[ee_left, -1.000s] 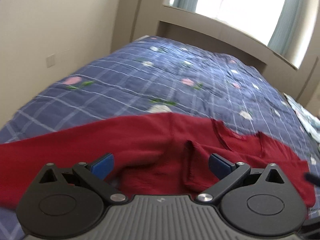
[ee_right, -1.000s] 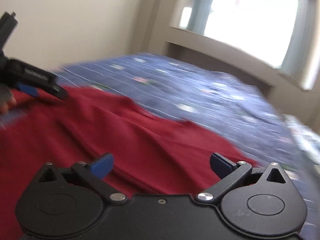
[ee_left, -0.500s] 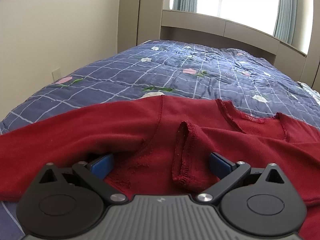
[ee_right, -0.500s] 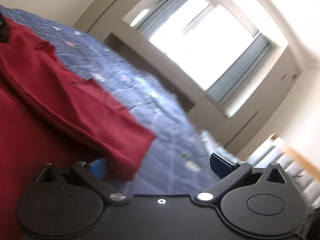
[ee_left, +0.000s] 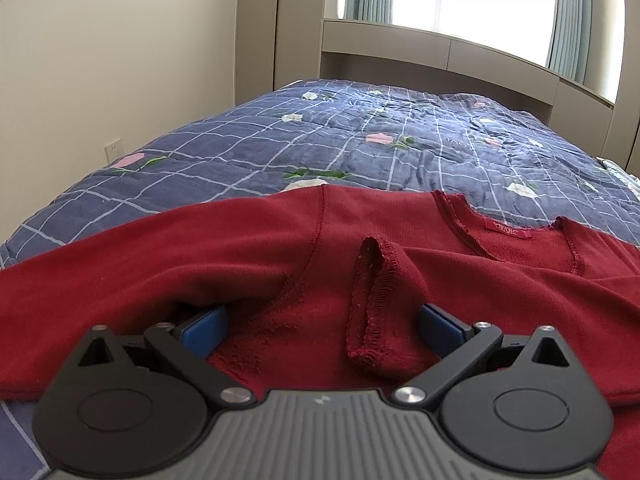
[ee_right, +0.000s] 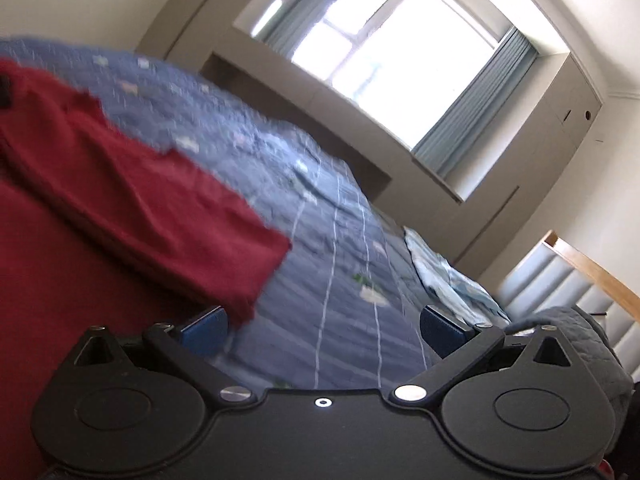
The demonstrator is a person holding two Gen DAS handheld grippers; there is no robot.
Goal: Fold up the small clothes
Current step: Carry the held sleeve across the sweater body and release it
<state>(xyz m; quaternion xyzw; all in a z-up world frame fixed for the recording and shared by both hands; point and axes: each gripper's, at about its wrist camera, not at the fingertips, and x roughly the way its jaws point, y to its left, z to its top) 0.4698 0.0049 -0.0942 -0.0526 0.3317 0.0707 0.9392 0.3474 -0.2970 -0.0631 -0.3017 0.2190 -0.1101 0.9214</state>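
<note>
A dark red long-sleeved sweater [ee_left: 248, 248] lies spread on the bed, neckline and label toward the far right. My left gripper [ee_left: 320, 328] is open and low over it, its blue pads [ee_left: 204, 326] wide apart. A folded sleeve cuff [ee_left: 372, 308] lies between them, ungripped, and red cloth drapes over the left pad. In the right wrist view the sweater [ee_right: 132, 200] fills the left side, its sleeve end near the left pad. My right gripper [ee_right: 322, 326] is open over the quilt, holding nothing.
The bed carries a blue checked quilt with flowers [ee_left: 360, 140]. A beige wall [ee_left: 100, 60] runs along its left side, a window ledge [ee_left: 440, 48] past its far end. A light blue patterned cloth [ee_right: 448, 280] and a padded headboard [ee_right: 560, 280] lie to the right.
My left gripper has dropped lower onto the sweater and steadied, staying open. My right gripper swung away to the right, off the sweater's body toward its sleeve end and the quilt.
</note>
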